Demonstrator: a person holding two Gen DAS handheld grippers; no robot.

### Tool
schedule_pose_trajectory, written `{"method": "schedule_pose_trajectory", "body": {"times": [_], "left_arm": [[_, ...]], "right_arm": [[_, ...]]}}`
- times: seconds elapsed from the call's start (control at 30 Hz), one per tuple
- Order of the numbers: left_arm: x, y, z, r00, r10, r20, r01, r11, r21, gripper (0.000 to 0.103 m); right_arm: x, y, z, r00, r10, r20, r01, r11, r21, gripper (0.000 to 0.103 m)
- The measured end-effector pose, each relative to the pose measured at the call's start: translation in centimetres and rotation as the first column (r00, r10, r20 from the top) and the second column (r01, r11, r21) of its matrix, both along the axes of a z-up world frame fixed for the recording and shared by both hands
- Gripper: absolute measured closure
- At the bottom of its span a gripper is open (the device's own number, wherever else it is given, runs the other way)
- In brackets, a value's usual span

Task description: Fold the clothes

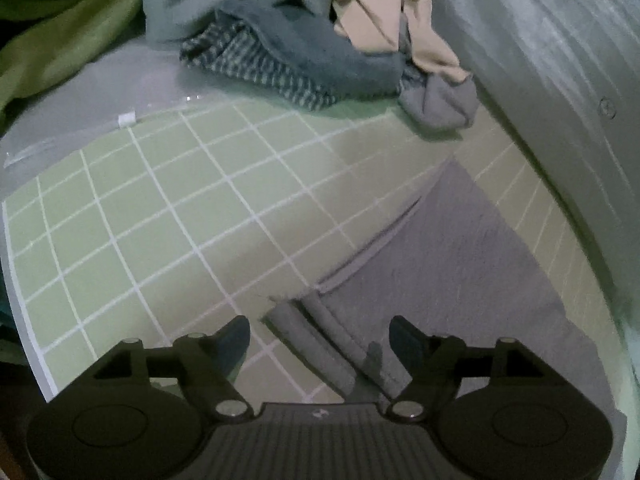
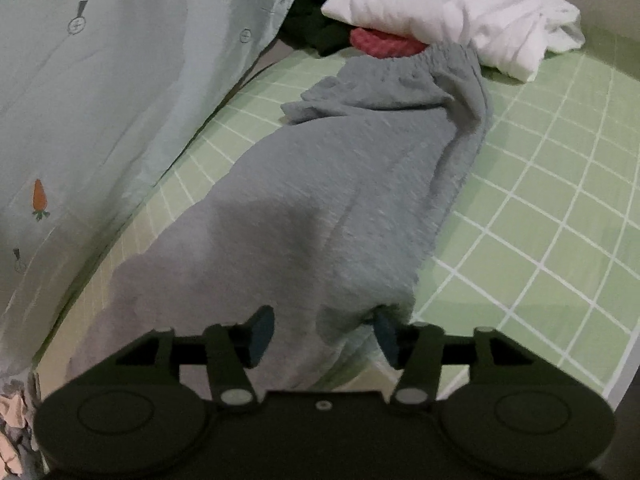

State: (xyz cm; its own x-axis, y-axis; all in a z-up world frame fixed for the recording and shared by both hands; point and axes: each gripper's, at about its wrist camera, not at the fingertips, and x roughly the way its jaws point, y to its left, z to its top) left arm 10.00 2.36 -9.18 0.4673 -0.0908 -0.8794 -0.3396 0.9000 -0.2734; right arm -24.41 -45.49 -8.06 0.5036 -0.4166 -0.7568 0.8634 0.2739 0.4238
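The grey sweatpants (image 2: 320,184) are lying stretched out flat on the green gridded mat (image 2: 560,200), which is covering the counter; their elastic waistband is resting at the far end of the mat, just against a white bundle of cloth (image 2: 460,16) with something pink (image 2: 384,42) tucked beneath it; the left hand-held gripper (image 1: 319,344) is hanging over the hem end of the sweatpants with its jaws standing wide apart, the cuff lying loose on the mat between the fingers and nothing pressing on it; the right hand-held gripper (image 2: 324,334) is hovering over the sweatpants further along, its jaws also parted, a fold of grey fabric sitting between the pads without being pinched; beyond the mat, on the far side from the left hand-held gripper, a heap of unfolded laundry (image 1: 304,40) is piling up in grey-blue, striped and beige; beside the mat a person's pale shirt (image 2: 80,120), printed with small carrots, is filling the edge of both views
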Motion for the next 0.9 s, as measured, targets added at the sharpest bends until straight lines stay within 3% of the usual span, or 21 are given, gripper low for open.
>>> {"method": "schedule_pose_trajectory", "body": {"times": [0.2, 0.37, 0.4, 0.43, 0.8, 0.9], "left_arm": [[0.4, -0.6, -0.5, 1.0, -0.02, 0.008, 0.02, 1.0, -0.01, 0.029], [0.9, -1.3, -0.2, 0.999, -0.044, 0.02, 0.043, 0.999, 0.026, 0.072], [1.0, -1.4, -0.2, 0.999, -0.048, 0.022, 0.047, 0.998, 0.028, 0.089], [1.0, -1.3, -0.2, 0.999, -0.045, 0.024, 0.045, 0.999, 0.031, 0.098], [-0.6, 3.4, 0.0, 0.994, 0.098, 0.041, -0.1, 0.994, 0.039, 0.099], [-0.9, 4.6, 0.5, 0.992, 0.101, 0.081, -0.103, 0.994, 0.018, 0.099]], "right_arm": [[0.2, 0.5, 0.0, 1.0, 0.001, -0.018, -0.002, 1.0, -0.013, 0.043], [0.1, 0.8, 0.4, 1.0, -0.002, -0.005, 0.002, 1.0, -0.018, 0.043], [0.1, 0.8, 0.6, 1.0, -0.001, 0.003, 0.001, 1.0, -0.02, 0.043], [0.0, 0.8, 0.7, 1.0, -0.001, 0.008, 0.002, 1.0, -0.022, 0.043], [0.1, 1.2, 1.0, 1.0, 0.004, 0.021, -0.004, 1.0, -0.027, 0.043], [0.2, 1.3, 1.1, 1.0, 0.02, 0.015, -0.02, 0.999, -0.028, 0.043]]}}
